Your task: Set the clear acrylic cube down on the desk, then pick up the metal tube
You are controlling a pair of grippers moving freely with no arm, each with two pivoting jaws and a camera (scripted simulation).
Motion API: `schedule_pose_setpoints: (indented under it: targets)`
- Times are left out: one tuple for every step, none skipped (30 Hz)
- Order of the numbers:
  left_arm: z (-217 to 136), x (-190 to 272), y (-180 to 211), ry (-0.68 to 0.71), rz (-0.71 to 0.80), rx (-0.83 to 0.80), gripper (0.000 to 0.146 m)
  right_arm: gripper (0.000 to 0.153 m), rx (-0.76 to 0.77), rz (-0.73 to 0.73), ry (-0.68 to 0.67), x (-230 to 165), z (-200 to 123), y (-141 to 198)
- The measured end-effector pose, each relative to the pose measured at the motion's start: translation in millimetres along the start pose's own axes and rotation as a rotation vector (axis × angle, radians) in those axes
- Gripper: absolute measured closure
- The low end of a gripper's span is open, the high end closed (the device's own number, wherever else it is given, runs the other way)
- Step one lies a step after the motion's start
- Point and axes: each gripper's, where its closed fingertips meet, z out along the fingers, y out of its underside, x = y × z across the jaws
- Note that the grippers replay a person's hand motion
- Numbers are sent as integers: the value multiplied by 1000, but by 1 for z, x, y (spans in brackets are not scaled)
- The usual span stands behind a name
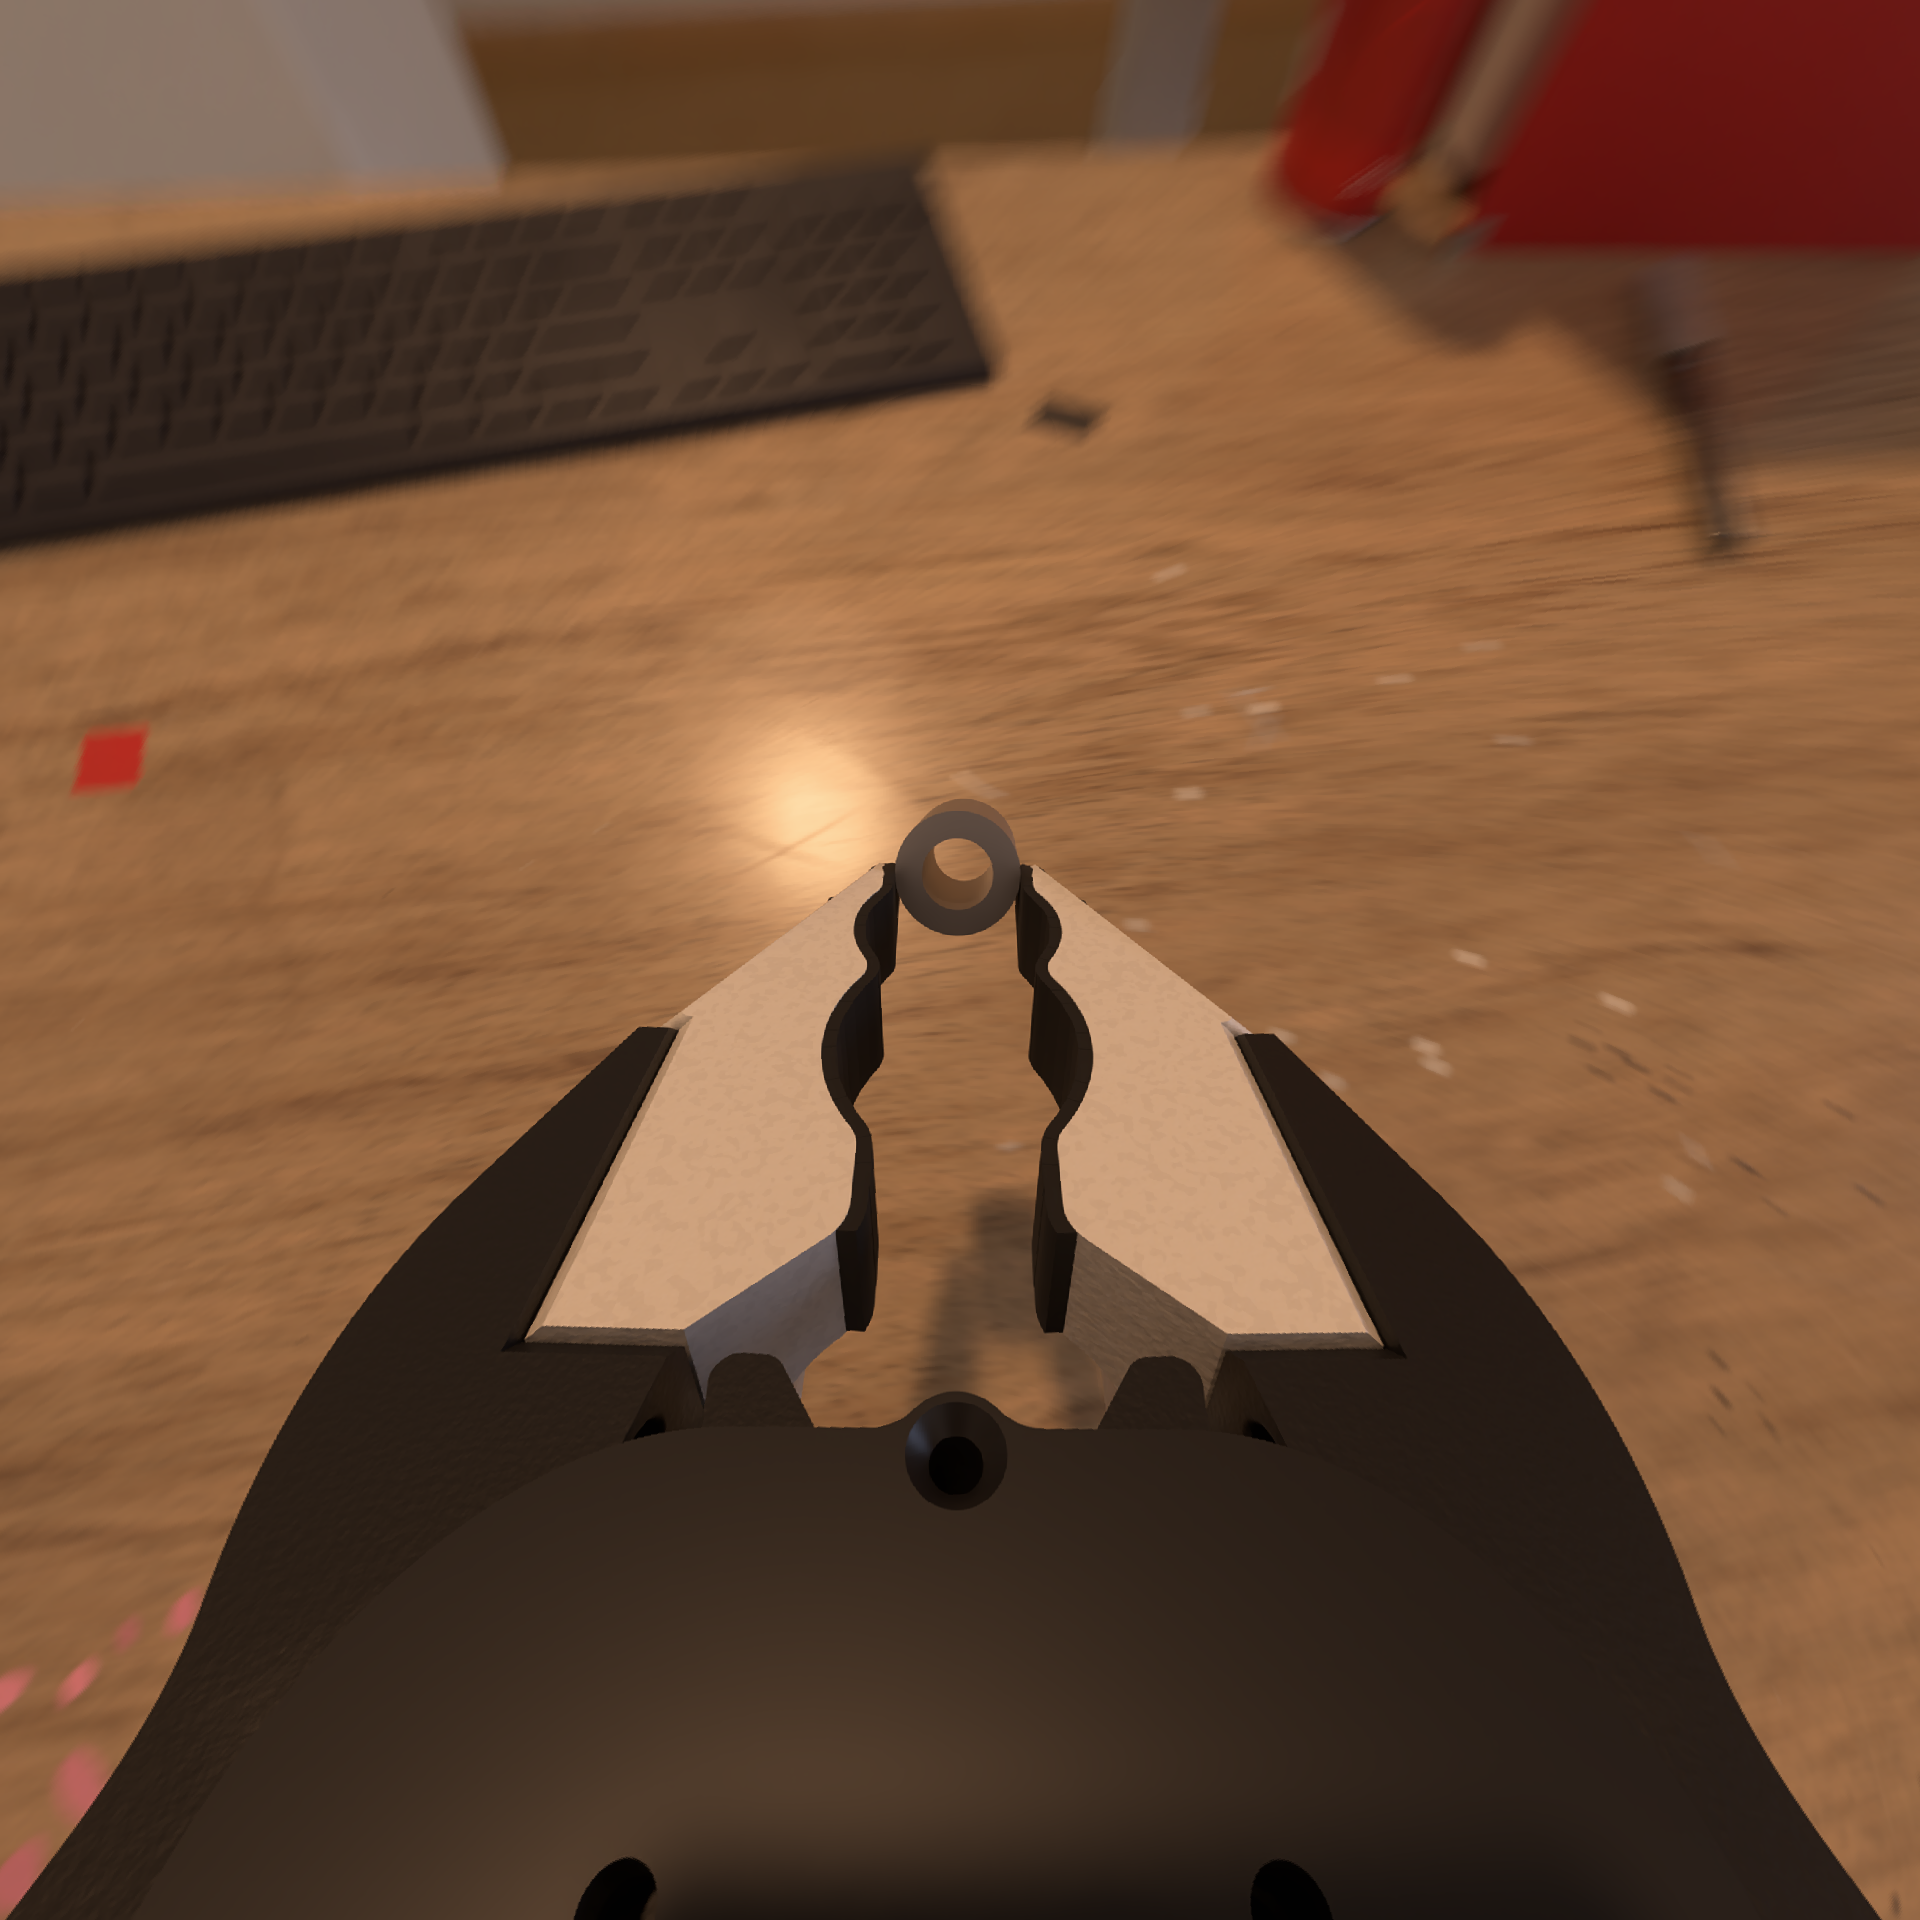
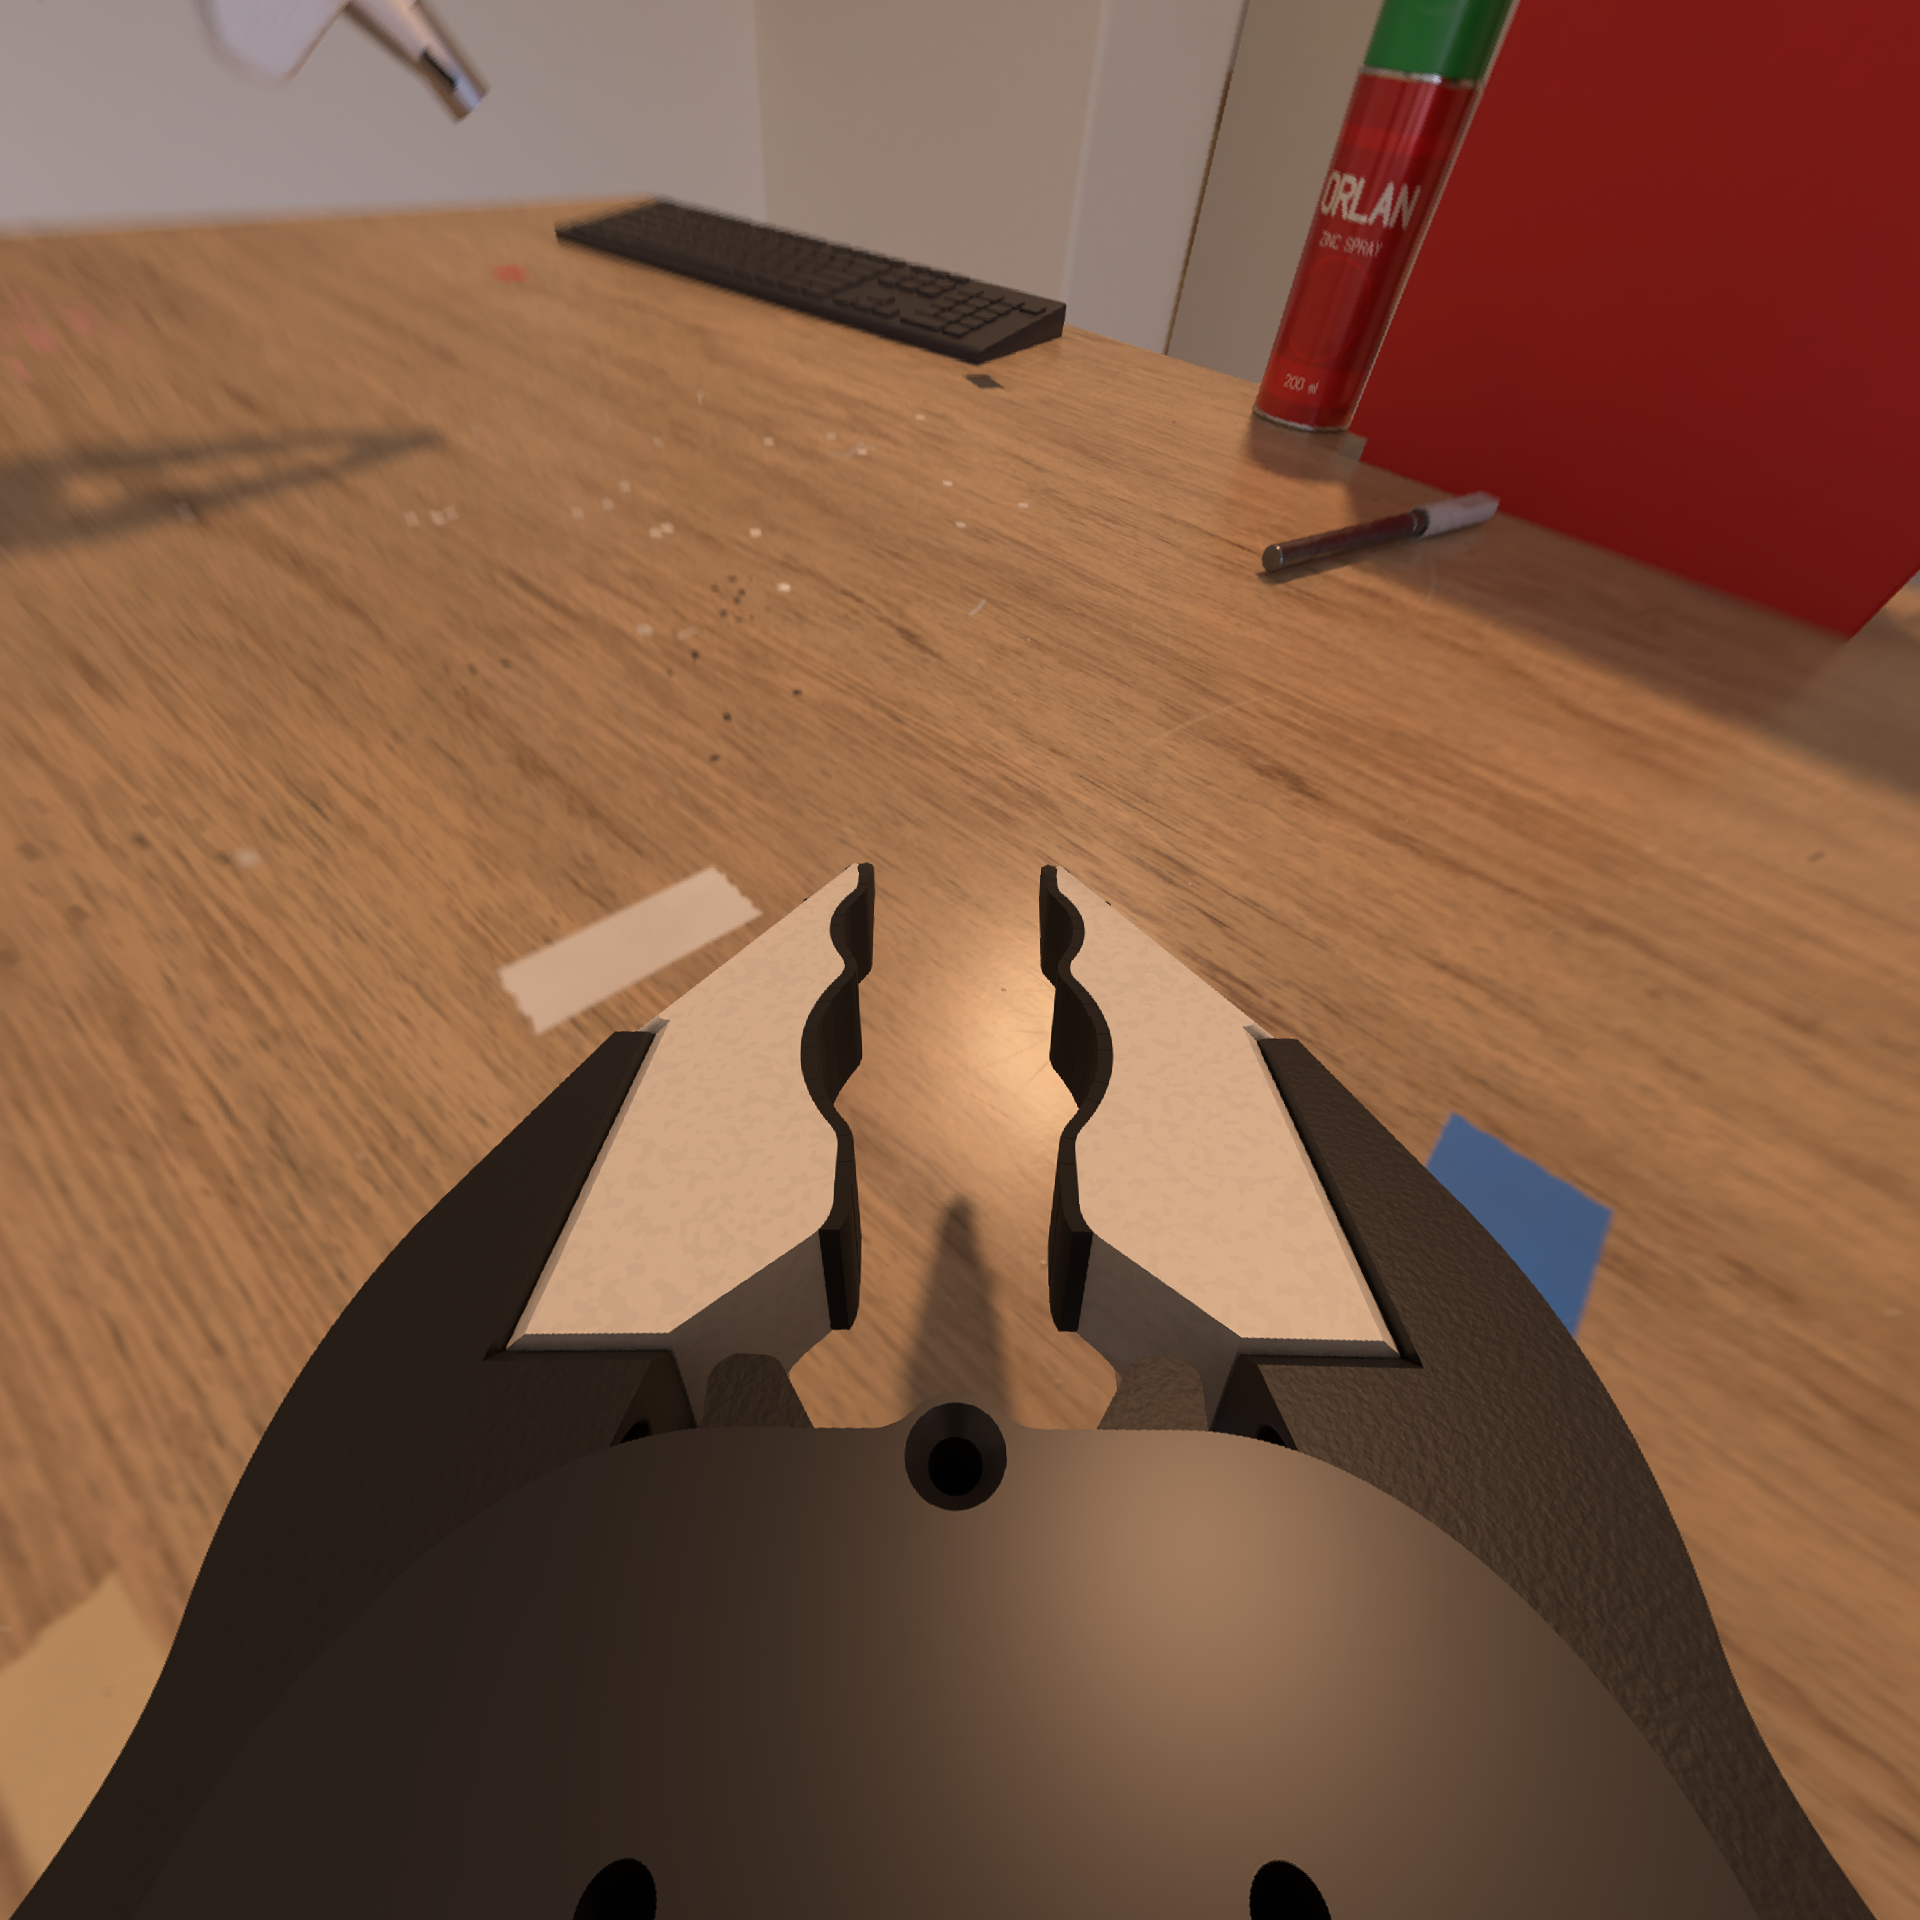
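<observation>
The left tool (image 1: 956,883), dark brown with pale tan fingers, pinches the short grey metal tube (image 1: 956,876) at its tips, with the tube's round open end facing the camera, up above the brown wooden worktop (image 1: 416,935). The right tool (image 2: 957,883) has its two fingers spread with nothing between them, low over the same worktop. Farther off lie a flat black keyboard (image 2: 821,275), a thin dark pen (image 2: 1377,532), a tall red spray can with a green cap (image 2: 1361,260) and a small blue paper square (image 2: 1527,1216).
</observation>
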Motion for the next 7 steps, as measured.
schedule_pose_setpoints:
  targets:
    - [-19, 19, 1, 60, 37, 93, 124, 121, 12, 59, -19, 3, 0, -2]
    - [-36, 37, 6, 120, 72, 170, 124, 121, 23, 126, -44, 6, 0, -3]
    - [-51, 54, 12, 178, 103, 232, 124, 121, 34, 202, -78, 7, 0, -3]
    - [-65, 72, 21, 240, 131, 284, 124, 121, 44, 286, -123, 6, 1, -4]
    - [-76, 87, 29, 299, 156, 329, 124, 120, 51, 367, -179, 3, 2, -5]
    - [-84, 101, 38, 348, 181, 366, 124, 117, 52, 448, -242, -2, 3, -6]
    - [-90, 112, 45, 388, 209, 392, 124, 114, 51, 526, -309, -7, 5, -7]
